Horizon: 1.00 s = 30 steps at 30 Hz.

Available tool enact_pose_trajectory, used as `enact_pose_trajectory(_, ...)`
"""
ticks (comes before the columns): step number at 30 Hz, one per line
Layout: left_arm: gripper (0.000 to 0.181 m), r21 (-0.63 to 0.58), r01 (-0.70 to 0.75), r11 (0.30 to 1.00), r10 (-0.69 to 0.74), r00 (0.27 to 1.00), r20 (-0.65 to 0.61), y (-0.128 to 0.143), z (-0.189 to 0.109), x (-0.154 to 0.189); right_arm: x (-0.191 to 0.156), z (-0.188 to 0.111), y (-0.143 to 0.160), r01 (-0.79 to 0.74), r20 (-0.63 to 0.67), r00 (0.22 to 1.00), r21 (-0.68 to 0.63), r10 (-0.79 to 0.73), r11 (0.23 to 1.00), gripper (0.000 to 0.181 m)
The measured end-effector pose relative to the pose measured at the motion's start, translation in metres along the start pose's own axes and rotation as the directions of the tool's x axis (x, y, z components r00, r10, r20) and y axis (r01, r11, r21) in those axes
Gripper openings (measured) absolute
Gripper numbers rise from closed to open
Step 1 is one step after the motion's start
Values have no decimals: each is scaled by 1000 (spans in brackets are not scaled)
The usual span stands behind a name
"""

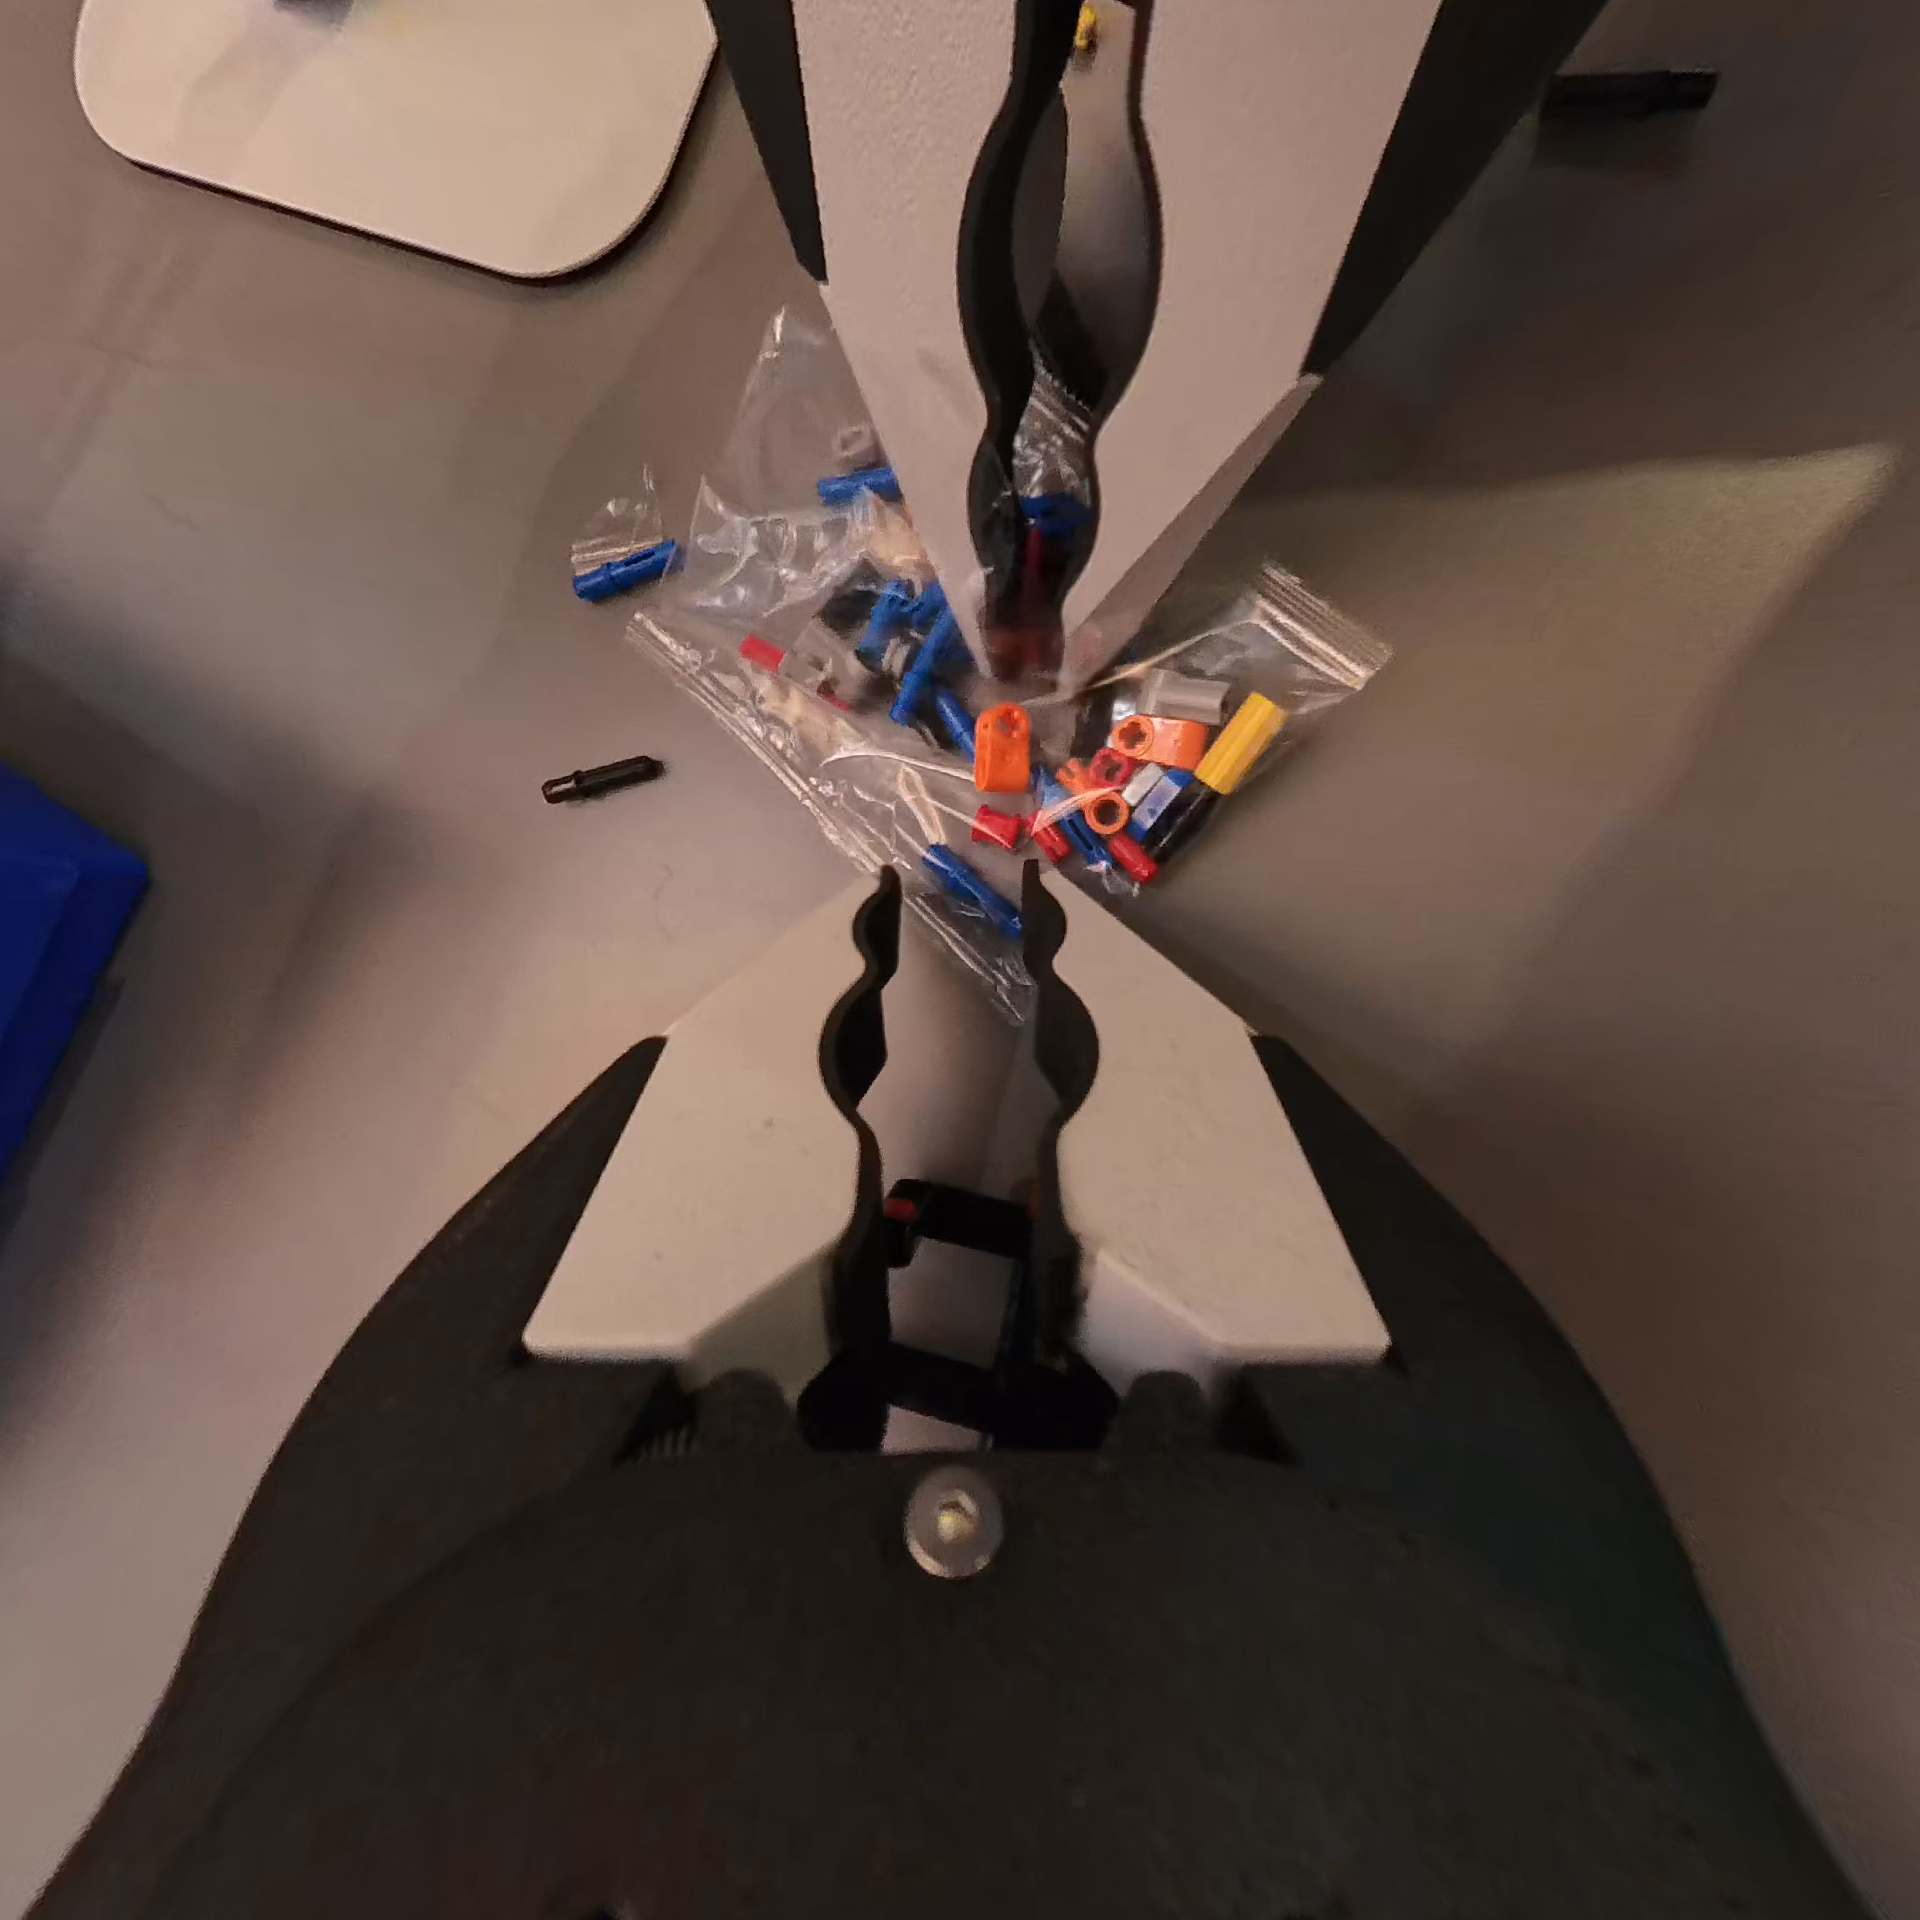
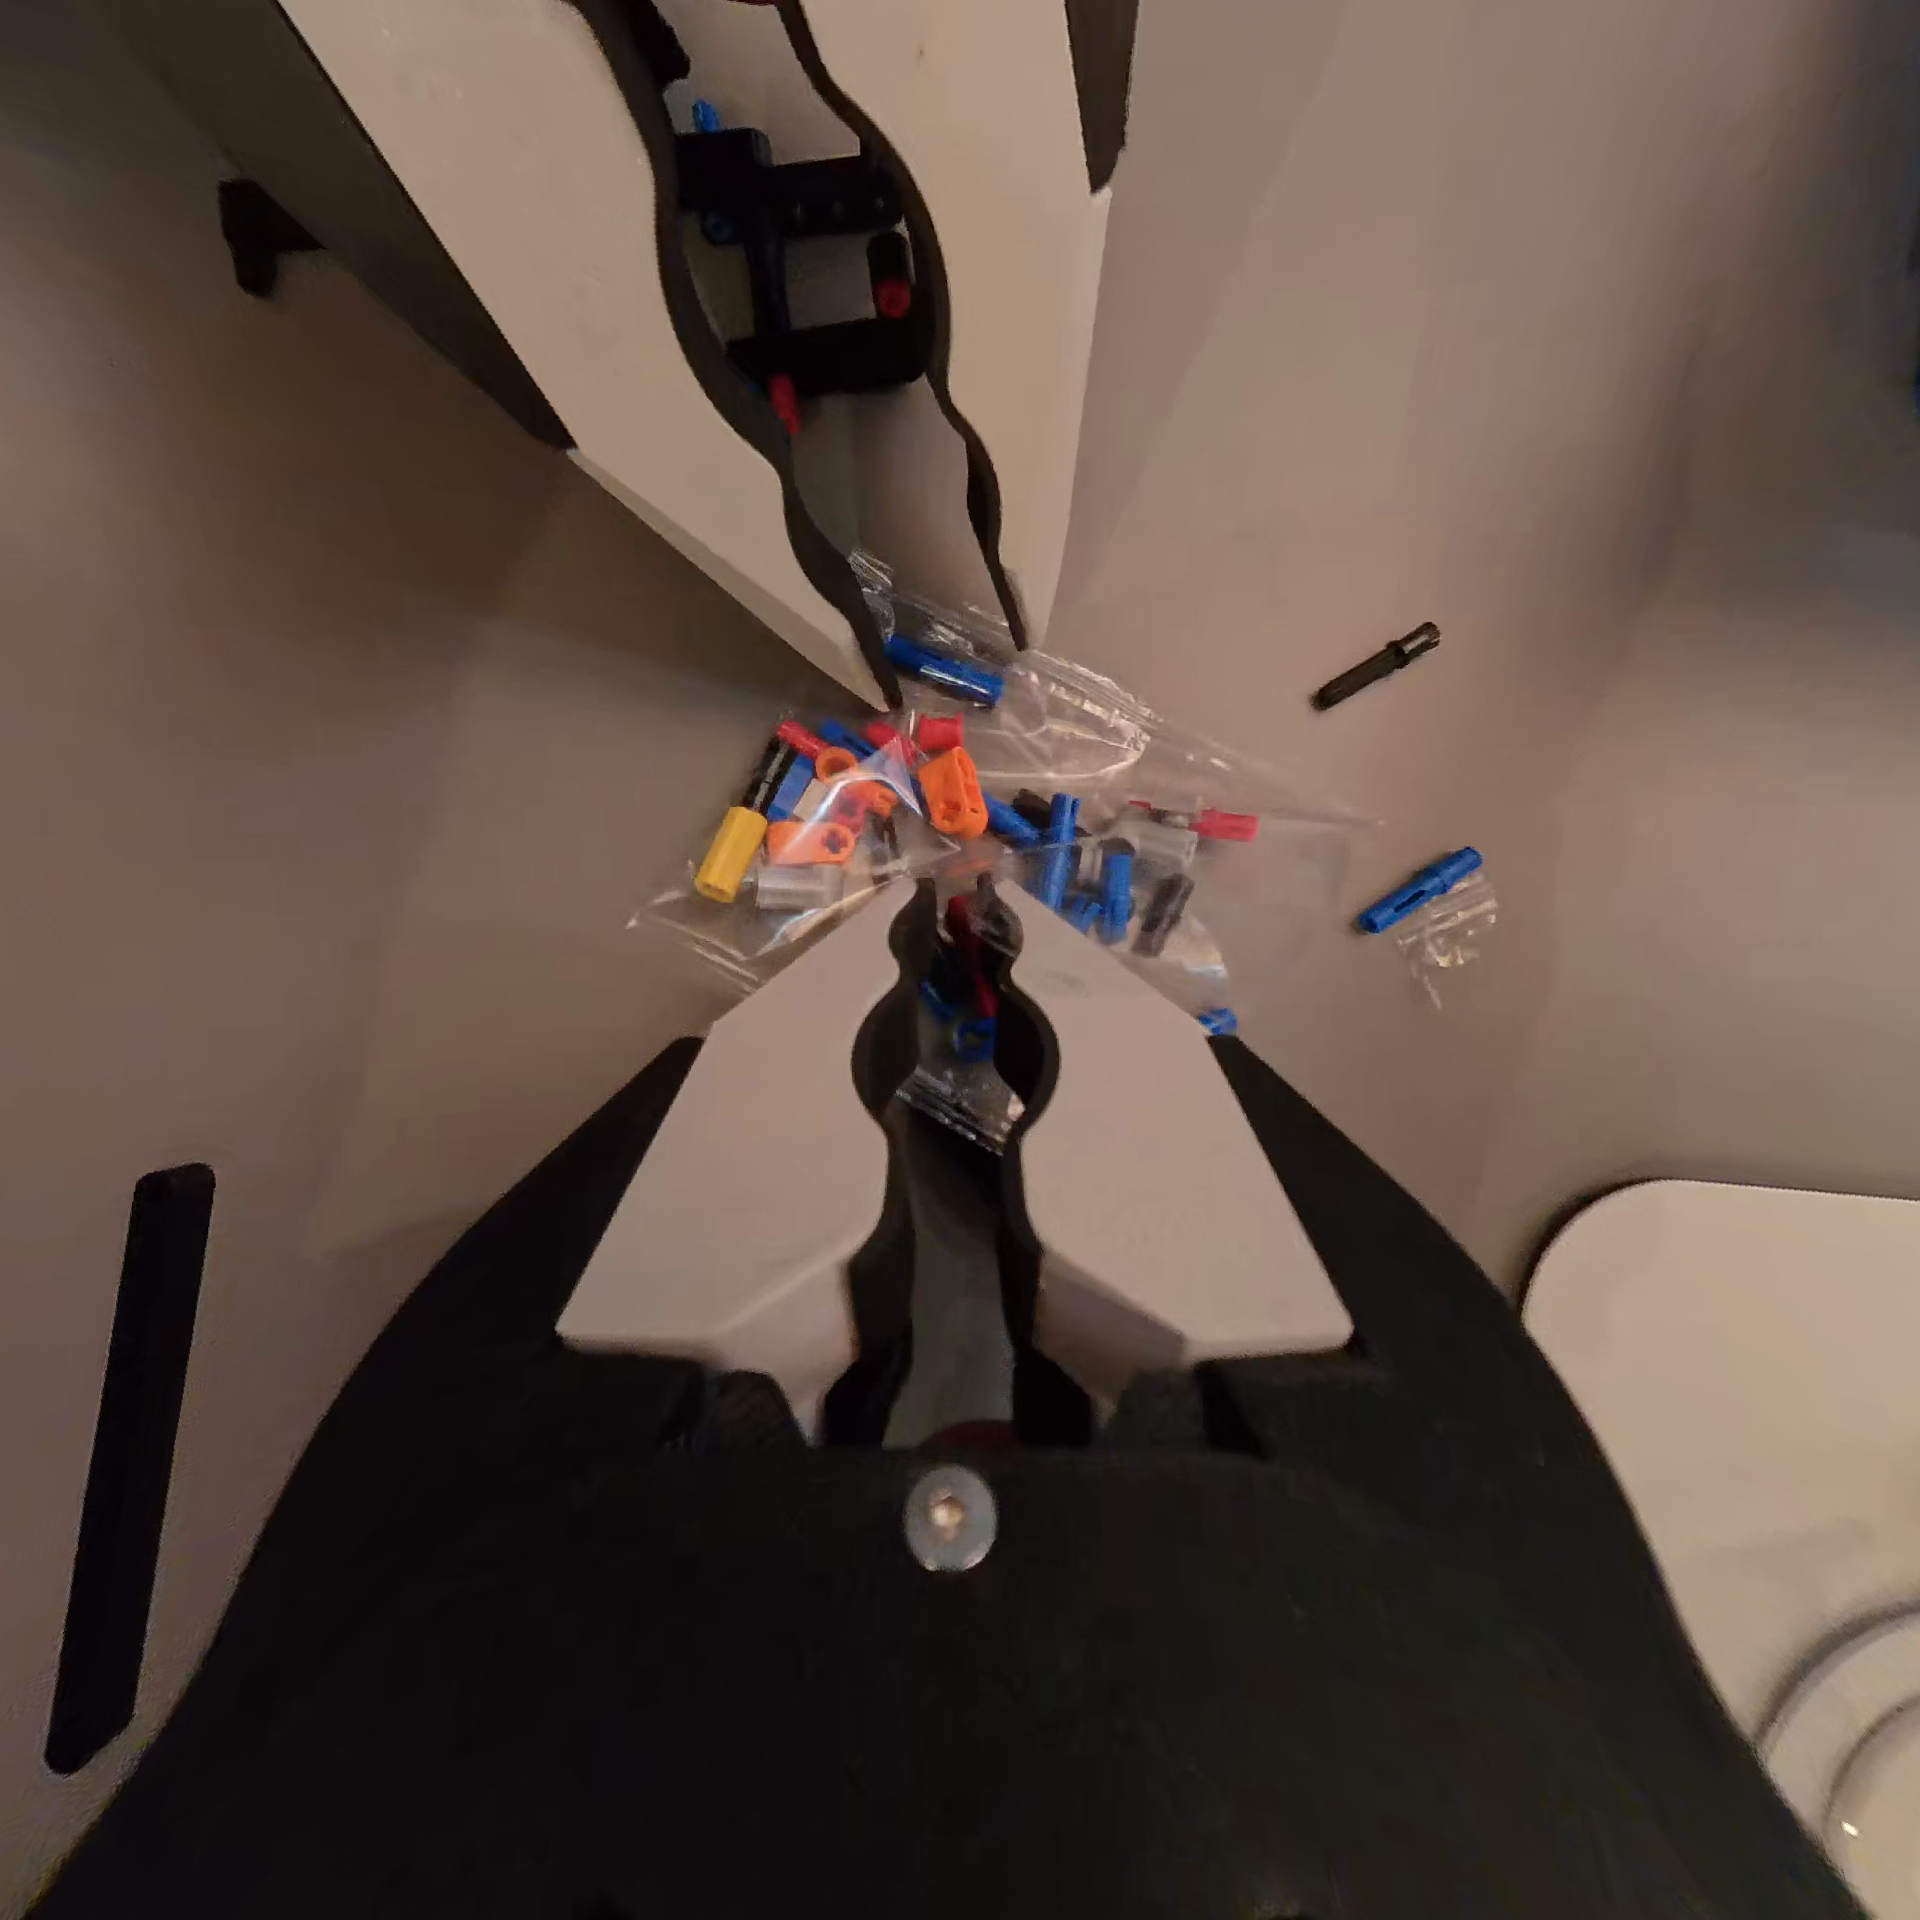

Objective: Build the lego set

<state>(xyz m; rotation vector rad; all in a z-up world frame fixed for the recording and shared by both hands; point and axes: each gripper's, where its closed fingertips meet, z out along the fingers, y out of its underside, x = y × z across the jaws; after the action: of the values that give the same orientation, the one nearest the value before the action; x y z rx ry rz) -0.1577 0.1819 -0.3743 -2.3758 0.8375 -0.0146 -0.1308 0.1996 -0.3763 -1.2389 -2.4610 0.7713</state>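
Grey table (image 1: 312,520) under two grippers, tips facing each other over one clear bag (image 1: 790,582) of small lego parts.

Left gripper (image 1: 958,883), seen near in the left wrist view: clamped on one black frame (image 1: 961,1299) wedged deep between the fingers, towards the base. Tips apart by a narrow gap, right at the near edge of the bag, above one blue pin inside it.

Right gripper (image 2: 956,899), seen near in the right wrist view: nearly closed, pinching a fold of the bag, with crinkled plastic and a few red and blue parts trapped between the fingers.

Inside the bag: many blue pins, several red pieces, a few grey ones, one yellow cylinder (image 1: 1238,743), one solid orange connector (image 1: 1003,748) near the middle and a second orange piece (image 1: 1158,740) just beside the yellow one. Exact count of the blue and red parts impossible to tell through the crumpled plastic.

Loose on the table, left of the bag in the left wrist view: one black pin (image 1: 601,779), one blue pin (image 1: 623,571), and one small scrap of clear plastic (image 1: 629,514) touching the blue pin.

Further out: one white board (image 1: 395,125) with rounded corners at far left, one blue box (image 1: 52,987) at the left edge, one long black bar (image 2: 125,1455) lying well apart from the bag.
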Motion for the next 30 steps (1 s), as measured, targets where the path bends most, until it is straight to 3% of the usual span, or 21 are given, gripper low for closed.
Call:
enact_pose_trajectory(6, 20, 5, 0, 1000, 0, 1000, 3, -1, 1, 0, -5, -3, 4, 6, 16, 1000, -3, -6, 1000, 21)
enact_pose_trajectory(20, 14, 12, 1, 1000, -1, 1000, -2, -5, 5, 1, -10, 1, -16, 98, 23, 995, 68, -100, 993, 18)
enact_pose_trajectory(28, 12, 7, 2, 1000, -2, 1000, 5, -6, 5, 2, -10, 5, -17, 81, 37, 996, 57, -83, 995, 18)
enact_pose_trajectory(30, 11, 8, 7, 1000, -7, 1000, 11, -6, 6, 1, -8, 6, -12, 99, 16, 995, 27, -100, 995, 10)
